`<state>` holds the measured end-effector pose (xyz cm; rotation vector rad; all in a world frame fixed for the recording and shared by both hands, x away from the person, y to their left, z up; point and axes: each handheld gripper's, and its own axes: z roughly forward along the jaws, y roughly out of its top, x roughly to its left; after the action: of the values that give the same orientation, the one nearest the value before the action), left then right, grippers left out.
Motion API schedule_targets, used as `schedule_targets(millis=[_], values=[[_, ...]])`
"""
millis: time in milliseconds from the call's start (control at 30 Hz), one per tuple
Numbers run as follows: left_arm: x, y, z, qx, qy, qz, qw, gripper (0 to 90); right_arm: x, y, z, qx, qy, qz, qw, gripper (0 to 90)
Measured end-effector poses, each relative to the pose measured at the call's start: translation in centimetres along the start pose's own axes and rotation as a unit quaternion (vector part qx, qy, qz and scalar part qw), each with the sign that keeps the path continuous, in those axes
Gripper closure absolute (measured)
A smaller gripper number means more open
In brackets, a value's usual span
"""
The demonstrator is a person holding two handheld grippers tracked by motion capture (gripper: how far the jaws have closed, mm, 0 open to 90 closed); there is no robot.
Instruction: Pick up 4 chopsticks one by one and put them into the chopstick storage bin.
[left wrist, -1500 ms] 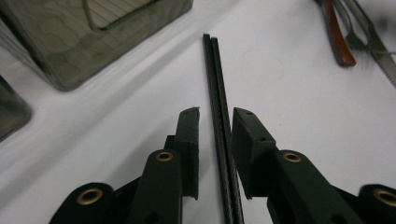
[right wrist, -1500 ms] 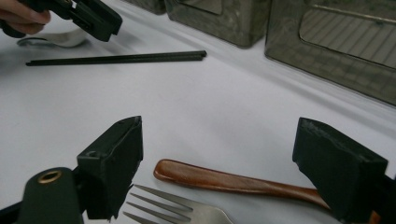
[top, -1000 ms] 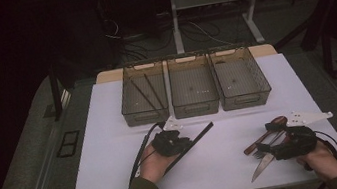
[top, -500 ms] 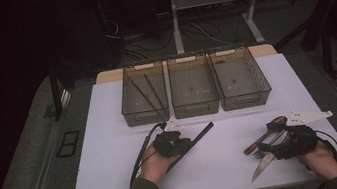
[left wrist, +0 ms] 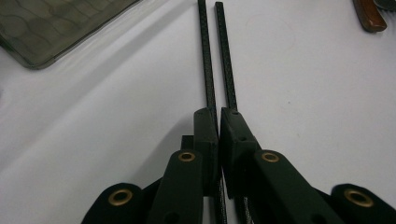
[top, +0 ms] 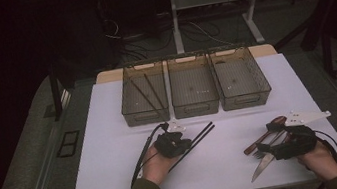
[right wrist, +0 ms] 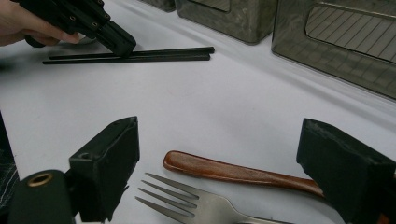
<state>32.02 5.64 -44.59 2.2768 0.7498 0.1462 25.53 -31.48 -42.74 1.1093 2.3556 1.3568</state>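
We found the left gripper (top: 183, 141) low over the white table (top: 111, 133), its jaws clamped on a pair of black chopsticks (top: 198, 140). In the left gripper view the two pads (left wrist: 205, 128) pressed the sticks between them, with only a thin slit showing, and the chopsticks (left wrist: 217, 51) ran on from the pads side by side across the white surface toward the far edge of that view. From above, the sticks lay at a slant — their far ends pointing up and to the right, toward the middle tray (top: 194, 90).

The right gripper (top: 265, 148) sat near the table's right front corner, and its jaws stood wide apart, gripping nothing. In the right gripper view the two pads (right wrist: 109, 158) framed a wooden handle (right wrist: 233, 171) and the tines of a fork (right wrist: 187, 200), both lying flat on the table between them; we could not tell whether either pad touched them. In the high view a knife (top: 263, 165) lay just beside those pieces, its blade pointing toward the front edge.

Three mesh trays stood in a row at the far side of the table, well apart from both grippers — the left tray (top: 144, 98) held two more dark sticks (top: 148, 93), and the right tray (top: 240, 81) sat touching its neighbour.
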Motion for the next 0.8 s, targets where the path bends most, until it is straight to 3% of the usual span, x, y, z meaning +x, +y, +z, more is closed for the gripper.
schedule_targets(millis=[300, 400, 433, 533, 800], values=[[-0.1, 0.1, -0.1, -0.005, 0.004, -0.001, 1.0, 84.7, 0.1, 0.0, 0.2, 0.008, 0.0, 0.0, 1.0, 12.6], [0.0, 0.1, -0.4, -0.011, -0.001, -0.009, 0.9999, 84.7, 0.0, 0.0, 0.3, 0.01, 0.0, 0.003, 0.9999, 12.6], [0.1, 0.1, -0.5, -0.01, -0.002, 0.001, 0.9999, 84.7, 0.0, 0.0, 0.3, 0.009, -0.001, 0.005, 0.9999, 12.6], [0.0, 0.2, -0.7, -0.018, -0.006, -0.009, 0.9998, 84.7, -0.1, -0.1, 0.4, 0.01, -0.001, 0.008, 0.9999, 12.6], [-0.2, 0.5, -1.2, -0.031, -0.014, -0.01, 0.9994, 84.7, -0.3, -0.1, 0.6, 0.01, 0.0, 0.01, 0.9999, 12.6]])
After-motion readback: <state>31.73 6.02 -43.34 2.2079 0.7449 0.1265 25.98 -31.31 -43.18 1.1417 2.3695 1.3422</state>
